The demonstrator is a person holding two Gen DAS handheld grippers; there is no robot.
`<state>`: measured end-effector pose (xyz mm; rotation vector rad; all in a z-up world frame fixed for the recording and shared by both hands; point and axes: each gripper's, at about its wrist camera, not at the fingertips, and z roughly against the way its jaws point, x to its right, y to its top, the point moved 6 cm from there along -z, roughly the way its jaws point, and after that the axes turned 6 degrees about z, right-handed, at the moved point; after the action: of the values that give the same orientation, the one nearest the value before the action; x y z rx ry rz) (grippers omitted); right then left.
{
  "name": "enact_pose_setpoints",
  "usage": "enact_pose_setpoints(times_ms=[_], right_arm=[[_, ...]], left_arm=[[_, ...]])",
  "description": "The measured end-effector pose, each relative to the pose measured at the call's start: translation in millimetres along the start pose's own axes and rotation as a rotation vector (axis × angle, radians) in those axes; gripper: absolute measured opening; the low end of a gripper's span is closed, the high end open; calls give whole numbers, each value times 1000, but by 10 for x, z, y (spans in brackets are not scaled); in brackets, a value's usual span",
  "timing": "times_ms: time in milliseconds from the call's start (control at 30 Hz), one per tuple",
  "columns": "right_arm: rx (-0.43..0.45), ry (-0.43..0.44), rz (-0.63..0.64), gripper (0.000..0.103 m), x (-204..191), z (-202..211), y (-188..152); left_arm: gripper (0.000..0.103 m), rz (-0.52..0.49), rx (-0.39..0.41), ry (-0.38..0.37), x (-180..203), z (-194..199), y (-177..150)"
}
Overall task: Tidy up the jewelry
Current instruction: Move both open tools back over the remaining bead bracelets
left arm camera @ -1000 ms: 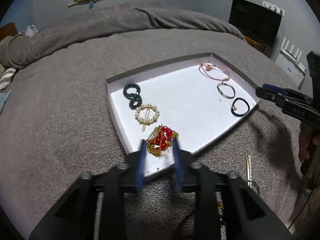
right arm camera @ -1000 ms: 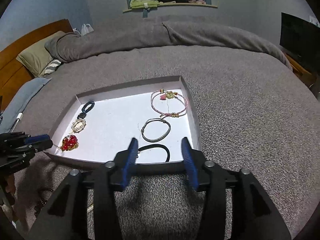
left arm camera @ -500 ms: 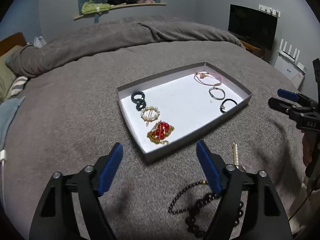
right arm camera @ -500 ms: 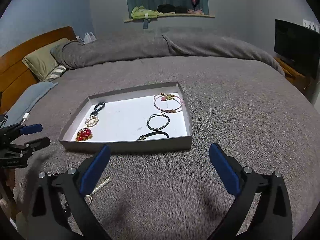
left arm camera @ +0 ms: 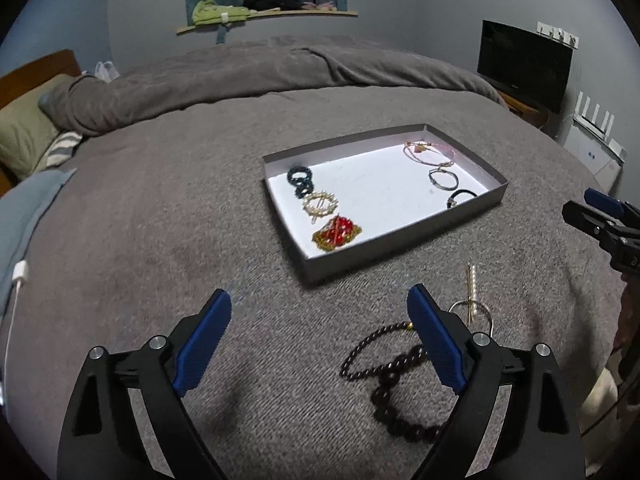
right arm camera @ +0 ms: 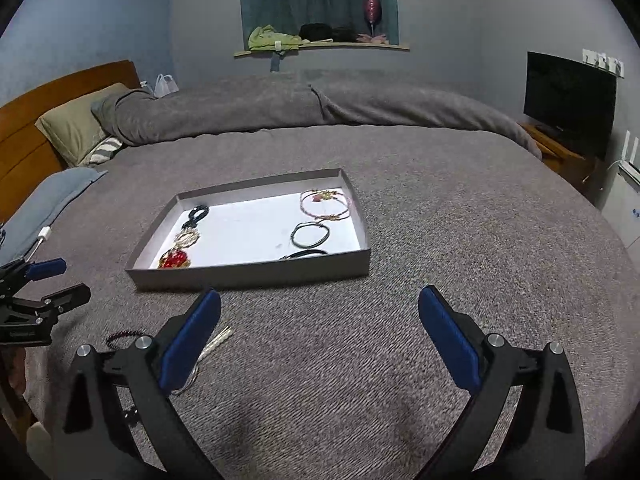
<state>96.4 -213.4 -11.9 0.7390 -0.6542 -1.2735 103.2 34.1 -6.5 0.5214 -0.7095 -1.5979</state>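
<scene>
A grey tray lies on the bed. Along its left side sit a dark ring piece, a pearl brooch and a red-and-gold beaded piece. On its right are a pink bracelet, a grey bangle and a black hair tie. My left gripper hangs before the tray, jaws opening, nothing between them. A dark bead bracelet and a pearl hairpin lie on the blanket under its right finger. My right gripper is open and empty, short of the tray.
The grey blanket spreads wide around the tray. Pillows and a wooden headboard are at the left, a TV at the right. A white cable lies at the bed's left edge.
Both grippers drew back from the tray and opened wide. The left one let go of the red-and-gold piece, which stays in the tray; the right one backed away from the black hair tie.
</scene>
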Motion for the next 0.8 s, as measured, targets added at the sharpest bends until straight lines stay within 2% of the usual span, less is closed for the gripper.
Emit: enact_pose_setpoints(times_ms=[267, 467, 800], right_arm=[[-10, -9, 86, 98, -272, 41, -180], [-67, 57, 110, 98, -489, -65, -387], [-109, 66, 156, 97, -703, -200, -551]], left_arm=[[91, 21, -6, 14, -127, 100, -210], [91, 49, -27, 22, -200, 41, -380], [91, 63, -43, 27, -224, -89, -443]])
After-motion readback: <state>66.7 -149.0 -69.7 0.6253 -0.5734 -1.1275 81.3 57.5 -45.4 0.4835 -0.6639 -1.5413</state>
